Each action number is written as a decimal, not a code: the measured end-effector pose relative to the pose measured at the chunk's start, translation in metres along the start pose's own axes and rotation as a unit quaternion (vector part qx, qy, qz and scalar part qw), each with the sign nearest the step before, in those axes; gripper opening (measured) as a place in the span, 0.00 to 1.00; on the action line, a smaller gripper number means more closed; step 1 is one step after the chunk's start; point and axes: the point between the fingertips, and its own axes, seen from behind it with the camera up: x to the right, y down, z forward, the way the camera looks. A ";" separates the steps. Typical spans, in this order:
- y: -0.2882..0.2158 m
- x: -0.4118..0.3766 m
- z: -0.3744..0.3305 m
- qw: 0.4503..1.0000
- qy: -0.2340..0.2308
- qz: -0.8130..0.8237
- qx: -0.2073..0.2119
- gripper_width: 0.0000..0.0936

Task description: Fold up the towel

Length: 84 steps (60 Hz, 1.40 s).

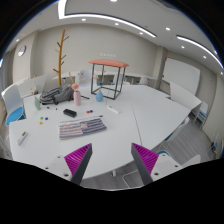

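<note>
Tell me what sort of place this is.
Probably an office or meeting room: large white tables pushed together, ceiling strip lights, a whiteboard on the far wall. The striped towel lies beyond the open gripper.

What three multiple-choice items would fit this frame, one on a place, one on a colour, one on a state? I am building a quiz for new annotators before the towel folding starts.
1. Where does the striped towel lie?
A. Flat on the white table, ahead of the fingers
B. Hanging on the wooden coat stand
C. On the floor under a chair

2. What colour is the bottle beyond the towel?
A. Green
B. Pink
C. Black

3. How does the gripper stand?
A. Shut on the towel
B. Shut on the bottle
C. Open, holding nothing

Answers:
1 A: the towel rests spread on the table, past the left finger.
2 B: the bottle standing upright behind the towel is pink.
3 C: the two pink pads sit apart with only bare table between them.
</note>
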 end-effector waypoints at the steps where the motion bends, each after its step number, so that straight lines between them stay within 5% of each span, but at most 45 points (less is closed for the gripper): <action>1: -0.001 -0.002 -0.003 1.000 -0.003 -0.001 0.000 0.91; 49: 0.004 -0.318 0.038 0.977 -0.177 -0.115 0.021 0.91; 84: 0.028 -0.397 0.293 0.970 -0.210 -0.122 0.008 0.89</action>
